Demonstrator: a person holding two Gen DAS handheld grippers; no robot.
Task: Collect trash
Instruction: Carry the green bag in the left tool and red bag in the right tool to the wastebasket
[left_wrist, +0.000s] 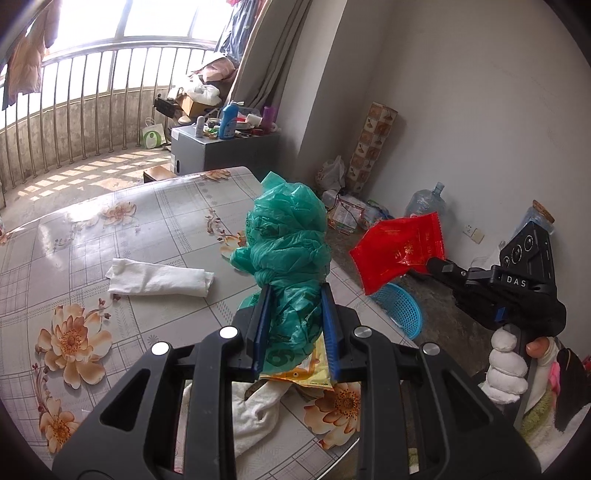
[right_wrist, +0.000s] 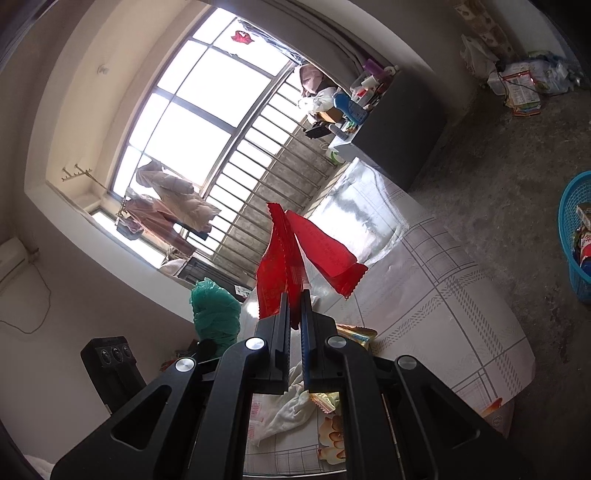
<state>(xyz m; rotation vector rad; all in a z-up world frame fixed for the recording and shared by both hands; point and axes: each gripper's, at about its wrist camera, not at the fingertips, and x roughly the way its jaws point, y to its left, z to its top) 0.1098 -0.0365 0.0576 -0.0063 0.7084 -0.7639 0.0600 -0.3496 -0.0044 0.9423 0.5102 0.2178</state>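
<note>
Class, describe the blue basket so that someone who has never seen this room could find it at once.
Start at the flower-patterned table and look past its edge down to the grey floor. There, beside the table, stands the blue basket, a round plastic mesh tub with some packaging already inside. It is the only blue openwork container on the floor; the big water bottle by the wall is clear and closed.

Bench (left_wrist: 110, 229) carries a glossy floral, grid-patterned cover. A folded white cloth (left_wrist: 159, 282) lies flat near its middle. Behind it stands a grey cabinet (left_wrist: 221, 153), its top crowded with bottles, among them a blue bottle (left_wrist: 228, 121). A large clear water jug (left_wrist: 428, 203) rests on the floor by the wall. Metal railing (left_wrist: 81, 99) fronts the window; clothes (right_wrist: 173, 199) hang there.
</note>
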